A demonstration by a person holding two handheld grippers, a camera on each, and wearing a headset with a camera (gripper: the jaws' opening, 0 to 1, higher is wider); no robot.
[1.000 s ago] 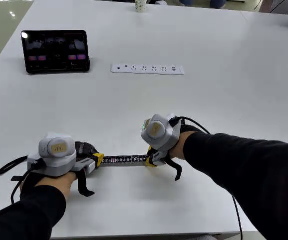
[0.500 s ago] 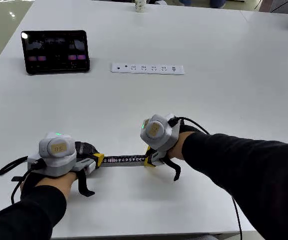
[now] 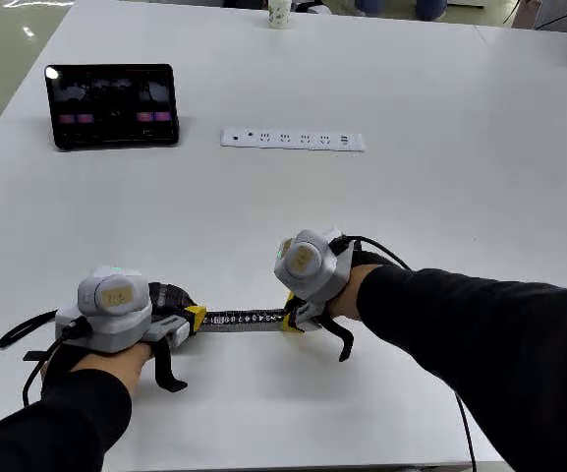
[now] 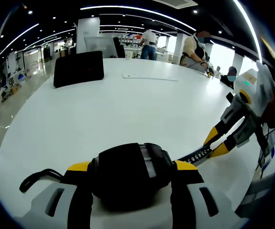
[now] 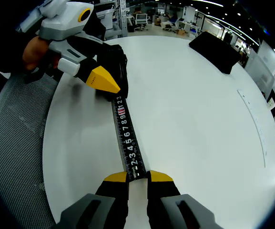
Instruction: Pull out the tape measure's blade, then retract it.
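Note:
A black tape measure case (image 4: 130,171) sits on the white table (image 3: 411,177), and my left gripper (image 4: 132,168) is shut on it, yellow-tipped jaws on either side. In the head view that case (image 3: 170,295) is at the lower left with the left gripper (image 3: 183,323) around it. A short length of the blade (image 5: 127,138) runs flat along the table from the case (image 5: 113,59) to my right gripper (image 5: 137,177), which is shut on the blade's end. In the head view, the blade (image 3: 244,318) spans the gap to the right gripper (image 3: 291,323).
A dark tablet (image 3: 112,103) stands at the back left and a white power strip (image 3: 293,140) lies behind the grippers. A paper cup (image 3: 279,12) sits at the far edge. The near table edge is close below the hands.
The right gripper has drifted slightly left toward the left one, so the exposed blade looks a little shorter. The head view has shifted a bit; the left gripper holds still.

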